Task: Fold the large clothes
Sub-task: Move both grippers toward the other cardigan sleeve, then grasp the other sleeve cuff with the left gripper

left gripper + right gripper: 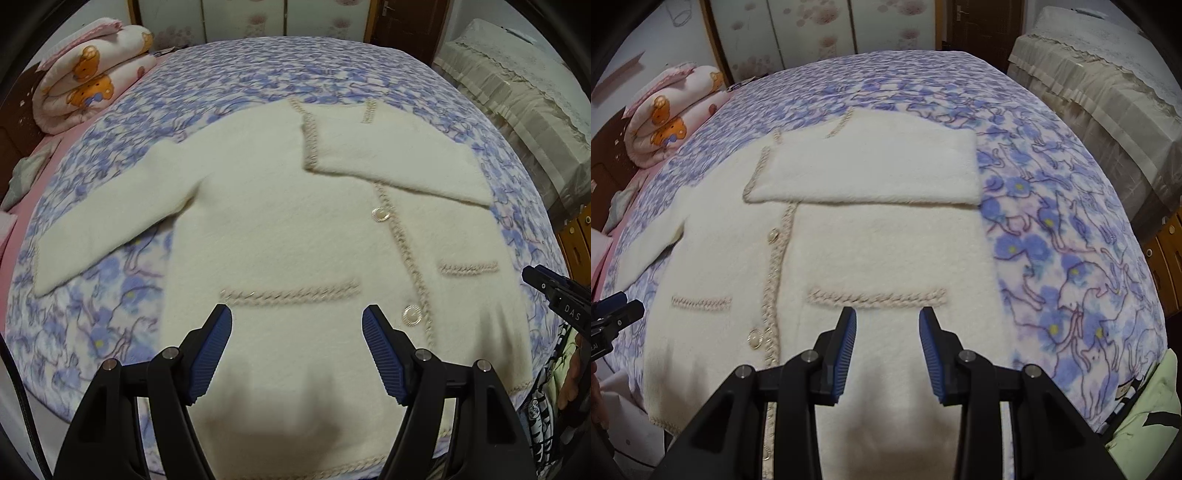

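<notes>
I see my left gripper (297, 319) and right gripper (887, 319) both spread apart, grasping nothing, above the hem of the cream cardigan (295, 229), which lies flat on the blue floral blanket (1071, 240), one sleeve (864, 173) folded across its chest.

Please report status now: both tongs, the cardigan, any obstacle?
Left tongs open, empty. Right tongs open, empty. Cream cardigan flat on bed, one sleeve folded across chest. No obstacle.

Cream cardigan (295, 229) spread flat — left tongs (297, 354) agape.
</notes>
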{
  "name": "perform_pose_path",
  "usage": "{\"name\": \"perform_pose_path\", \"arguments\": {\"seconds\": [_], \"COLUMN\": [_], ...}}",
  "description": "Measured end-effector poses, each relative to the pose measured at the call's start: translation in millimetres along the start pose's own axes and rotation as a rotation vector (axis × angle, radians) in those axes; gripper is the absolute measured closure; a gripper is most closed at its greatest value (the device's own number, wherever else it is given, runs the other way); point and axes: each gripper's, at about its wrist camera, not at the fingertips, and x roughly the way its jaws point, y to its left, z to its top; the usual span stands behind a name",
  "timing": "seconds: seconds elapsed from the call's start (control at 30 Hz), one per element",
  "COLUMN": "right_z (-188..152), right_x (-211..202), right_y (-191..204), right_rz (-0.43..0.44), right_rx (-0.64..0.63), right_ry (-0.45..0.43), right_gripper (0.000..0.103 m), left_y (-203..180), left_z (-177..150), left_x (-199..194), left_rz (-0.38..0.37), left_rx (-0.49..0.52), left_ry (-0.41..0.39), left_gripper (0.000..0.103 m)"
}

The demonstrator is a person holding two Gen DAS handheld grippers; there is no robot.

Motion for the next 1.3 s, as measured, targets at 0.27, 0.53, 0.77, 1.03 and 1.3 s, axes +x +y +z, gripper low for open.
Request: {"name": "perform_pose_path", "arguments": {"seconds": [0.27,0.53,0.77,1.03,1.3], "right_z": [-12,-14,1,41,81], "right_x": [-4,-10,3,33,68], "right_y": [64,131,186,243,289], "right_rz": [0.052,0.094,0.135,0.185,0.255], "right_rx": [-0.073,-0.191,-0.271,-0.297,-0.262], "right_ry": [0.027,0.035,0.046,0.038,0.038], "right_gripper": [0.068,0.068,0.068,0.068,0.068], "left_y": [66,140,226,326,406], "left_z": [-21,-30,-21,1,9], "left_x": [-15,-20,-4,57,130], "left_rz": [0.001,-0.025,-0.057,-0.065,-0.041], "left_rx": [-0.104,-0.253,-0.482,-0.670,-0.796], "left_ry": [0.014,0.023,0.024,0.100,0.178], "left_gripper": [0.031,0.031,0.031,0.031,0.031]}}
